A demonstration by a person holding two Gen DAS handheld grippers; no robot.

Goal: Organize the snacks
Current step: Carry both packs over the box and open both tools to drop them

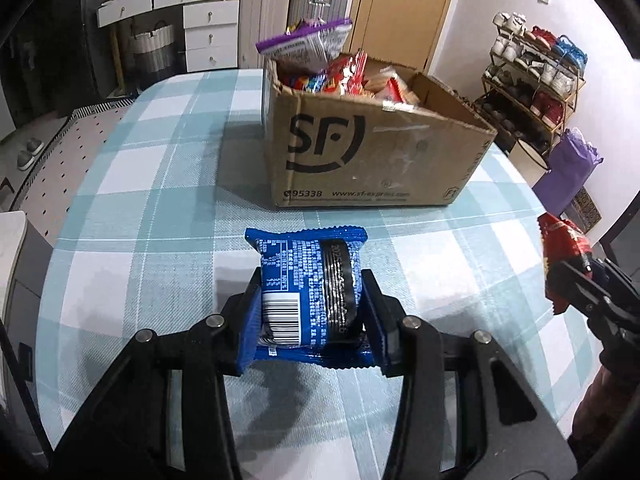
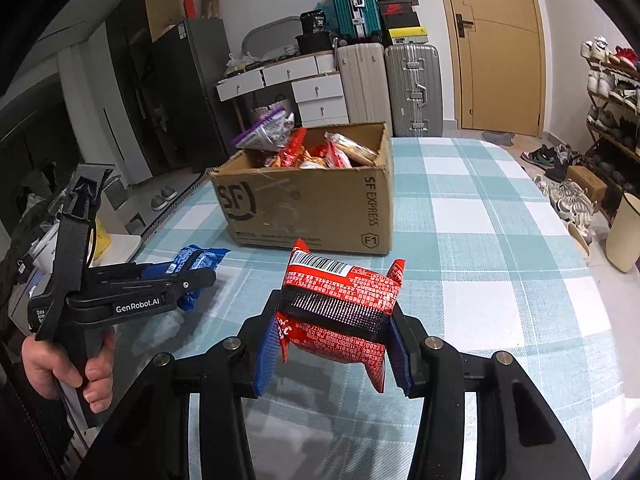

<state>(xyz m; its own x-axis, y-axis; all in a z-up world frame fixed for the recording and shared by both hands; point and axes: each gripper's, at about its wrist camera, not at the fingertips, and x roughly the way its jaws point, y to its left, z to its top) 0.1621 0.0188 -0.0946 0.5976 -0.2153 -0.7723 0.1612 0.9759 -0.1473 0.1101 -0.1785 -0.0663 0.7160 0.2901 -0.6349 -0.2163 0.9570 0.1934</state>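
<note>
Gripping a blue snack packet (image 1: 310, 292) across its width, the left gripper (image 1: 312, 312) has its jaws closed on the wrapper, barcode side up, above the checked cloth of the counter (image 1: 152, 208). The right gripper (image 2: 332, 320) likewise has its jaws clamped on a red snack packet (image 2: 340, 304), which bulges between the blue pads and sits tilted, its barcode end away from the camera.

Beyond both packets, toward the far edge of the counter, stands an open cardboard box (image 1: 360, 152) printed with a courier logo, already heaped with red and orange packets; a purple-edged bag (image 1: 304, 42) sticks up above its far left corner. Open cloth lies between each held packet and the box's near wall, with nothing on it.

In the right wrist view a hand (image 2: 68, 364) grips the left tool's handle at the counter's left edge. Past the counter are suitcases (image 2: 412, 88), a white drawer unit (image 2: 316, 92), a wooden door (image 2: 496, 40) and a shoe rack (image 1: 532, 76) off the right edge.
</note>
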